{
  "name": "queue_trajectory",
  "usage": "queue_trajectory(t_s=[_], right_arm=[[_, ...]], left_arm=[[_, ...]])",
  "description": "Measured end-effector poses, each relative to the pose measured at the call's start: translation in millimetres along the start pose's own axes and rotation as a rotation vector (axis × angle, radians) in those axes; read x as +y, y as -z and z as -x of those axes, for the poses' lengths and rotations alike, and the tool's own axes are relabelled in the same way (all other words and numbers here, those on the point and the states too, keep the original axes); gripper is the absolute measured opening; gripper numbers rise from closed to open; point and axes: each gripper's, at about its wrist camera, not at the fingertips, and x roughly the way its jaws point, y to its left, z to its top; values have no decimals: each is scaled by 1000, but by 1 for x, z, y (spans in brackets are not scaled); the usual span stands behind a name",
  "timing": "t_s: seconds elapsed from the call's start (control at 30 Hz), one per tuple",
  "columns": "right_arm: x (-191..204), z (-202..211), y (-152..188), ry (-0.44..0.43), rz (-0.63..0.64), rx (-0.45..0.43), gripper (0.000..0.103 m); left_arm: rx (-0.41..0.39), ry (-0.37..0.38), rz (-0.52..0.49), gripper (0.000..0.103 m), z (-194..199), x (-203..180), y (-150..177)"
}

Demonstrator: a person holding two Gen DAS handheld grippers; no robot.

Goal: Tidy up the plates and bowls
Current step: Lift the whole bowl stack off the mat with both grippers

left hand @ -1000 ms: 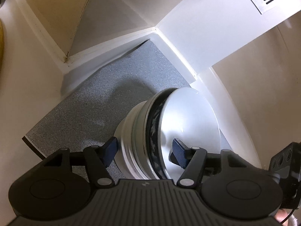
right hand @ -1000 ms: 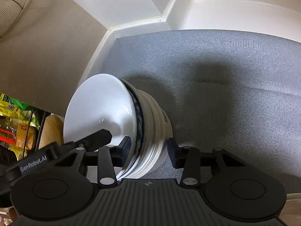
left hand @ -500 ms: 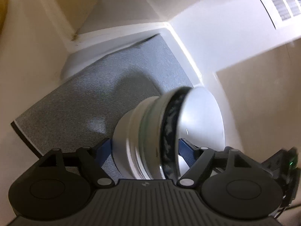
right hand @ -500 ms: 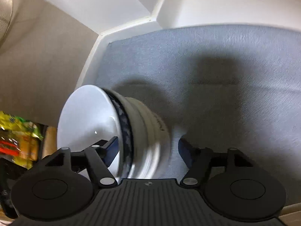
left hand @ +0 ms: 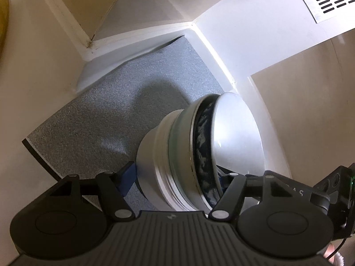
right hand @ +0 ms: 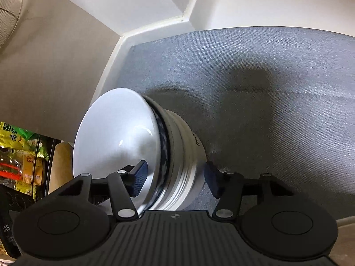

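1. The left tongs (left hand: 175,178), jaws just closing, straddle a tilted stack of nested white ceramic bowls (left hand: 184,155). One pad meets its foot and the other is hidden, so I cannot tell whether they grip.
2. The right tongs (right hand: 175,176), also just closing, straddle the same stack but are not yet clamped.
3. The stack leans over the grey woven mat (left hand: 99,122), near the white cupboard wall (left hand: 244,51). An uneven squeeze could slide the bowls apart or knock a rim against the wall.

Stacked bowls (left hand: 199,155) on mat (left hand: 106,119), between both tongs.

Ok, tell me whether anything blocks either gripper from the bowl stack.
Nothing visible. The bowl stack sits between the fingers of the left gripper and the right gripper, on the grey mat; both jaws have just been closing around it.
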Motion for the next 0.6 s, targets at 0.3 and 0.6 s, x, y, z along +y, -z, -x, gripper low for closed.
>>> queue_trajectory(t_s=[0.3,0.6], right_arm=[[1,7,11,15,-1,-3,58],[2,17,25,26,-8,-15,57]], left_arm=[[17,12,-2,73,-15,2,-1],[25,12,-24,73,-16,1,-2]])
